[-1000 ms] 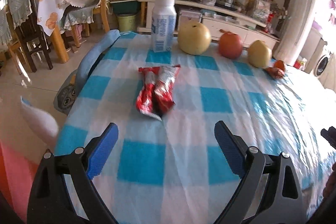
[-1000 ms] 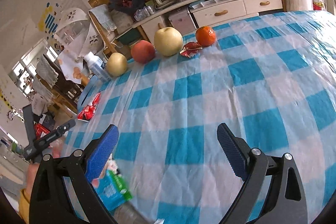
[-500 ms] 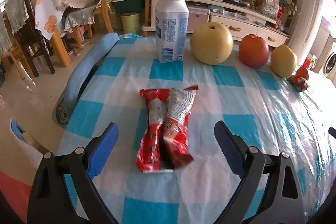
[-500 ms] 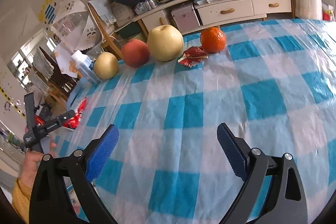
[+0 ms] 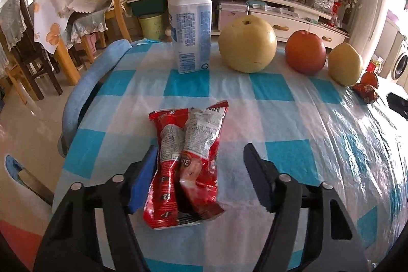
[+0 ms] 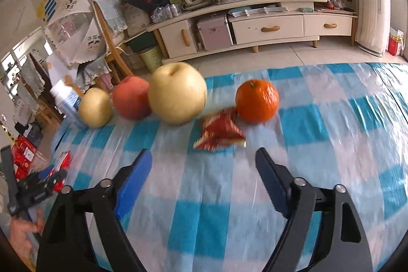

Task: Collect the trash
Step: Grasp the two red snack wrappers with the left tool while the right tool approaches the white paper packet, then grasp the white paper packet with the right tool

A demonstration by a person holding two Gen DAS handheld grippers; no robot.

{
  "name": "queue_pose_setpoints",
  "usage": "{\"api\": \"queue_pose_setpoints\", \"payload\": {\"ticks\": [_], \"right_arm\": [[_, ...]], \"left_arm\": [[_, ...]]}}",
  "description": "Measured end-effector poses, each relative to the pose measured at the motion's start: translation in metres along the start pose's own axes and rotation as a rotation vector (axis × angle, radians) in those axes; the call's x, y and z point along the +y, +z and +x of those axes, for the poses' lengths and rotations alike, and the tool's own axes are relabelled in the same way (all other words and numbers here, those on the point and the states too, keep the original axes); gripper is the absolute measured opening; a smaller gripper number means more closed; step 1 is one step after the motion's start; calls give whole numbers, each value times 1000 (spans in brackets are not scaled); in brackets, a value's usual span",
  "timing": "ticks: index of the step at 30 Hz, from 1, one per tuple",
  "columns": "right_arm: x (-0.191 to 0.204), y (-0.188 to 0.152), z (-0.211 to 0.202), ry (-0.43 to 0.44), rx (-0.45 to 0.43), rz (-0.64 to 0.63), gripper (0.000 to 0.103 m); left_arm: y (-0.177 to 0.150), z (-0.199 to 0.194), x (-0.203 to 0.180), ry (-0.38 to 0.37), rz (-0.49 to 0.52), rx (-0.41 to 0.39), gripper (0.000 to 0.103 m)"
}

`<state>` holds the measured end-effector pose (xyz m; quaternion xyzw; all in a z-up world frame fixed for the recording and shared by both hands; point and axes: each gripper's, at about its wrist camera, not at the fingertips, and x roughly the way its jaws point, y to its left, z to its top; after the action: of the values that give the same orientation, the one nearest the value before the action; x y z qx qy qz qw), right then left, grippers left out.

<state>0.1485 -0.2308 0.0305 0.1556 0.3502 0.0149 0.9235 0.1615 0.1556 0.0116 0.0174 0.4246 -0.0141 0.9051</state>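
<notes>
A crumpled red snack wrapper (image 5: pixel 187 159) lies on the blue-checked tablecloth (image 5: pixel 255 119). My left gripper (image 5: pixel 200 165) is open, with its fingers on either side of the wrapper's near half; the left finger (image 5: pixel 142 177) touches it. A small red wrapper (image 6: pixel 220 131) lies by the orange (image 6: pixel 257 100). My right gripper (image 6: pixel 204 170) is open and empty just short of it. The small wrapper also shows at the far right in the left wrist view (image 5: pixel 366 92).
A white bottle (image 5: pixel 190 24), a large pear (image 5: pixel 247 43), a red apple (image 5: pixel 305 55) and a small pear (image 5: pixel 344 66) stand in a row at the table's far edge. Chairs (image 5: pixel 30 47) and a TV cabinet (image 6: pixel 255 27) stand beyond. The left gripper shows in the right wrist view (image 6: pixel 35 185).
My left gripper moved forward until its fingers straddle the red wrapper, and its jaws narrowed. My right gripper moved forward toward the small red wrapper and the orange.
</notes>
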Motion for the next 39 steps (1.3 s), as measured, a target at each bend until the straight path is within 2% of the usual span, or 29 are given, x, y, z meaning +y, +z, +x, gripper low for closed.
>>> {"api": "queue_pose_setpoints", "payload": {"ticks": [5,7,10,11,13,14,21,34,38,39], "right_arm": [[1,12,26,-57,35,6,72],[2,15,34,-81,49,-1,66],[0,15,46,-107,76,9,51],[-1,15,49,-114,81,10,50],[0,13,48,-123,66,4,45],[1,13,47,-124,61,-2,40],[12,-12,25,-88,46,-53,38],[59,-90,-35,129,132,-77,37],[70,-105,-49,191,172,-86,42],[70,-109,-54,196,178,-75,50]], "left_arm": [[-2,5,5,-24,-37,20,59],[-3,6,4,-24,-37,23,59],[-3,5,3,-29,-35,22,57],[-3,5,2,-30,-34,22,56],[-3,5,3,-34,-35,21,54],[-3,5,3,-37,-37,20,52],[-6,2,1,-55,-49,16,48],[-27,-16,-19,-138,-35,13,45],[-37,-25,-24,-164,-31,16,45],[-40,-28,-24,-171,-31,17,45]]}}
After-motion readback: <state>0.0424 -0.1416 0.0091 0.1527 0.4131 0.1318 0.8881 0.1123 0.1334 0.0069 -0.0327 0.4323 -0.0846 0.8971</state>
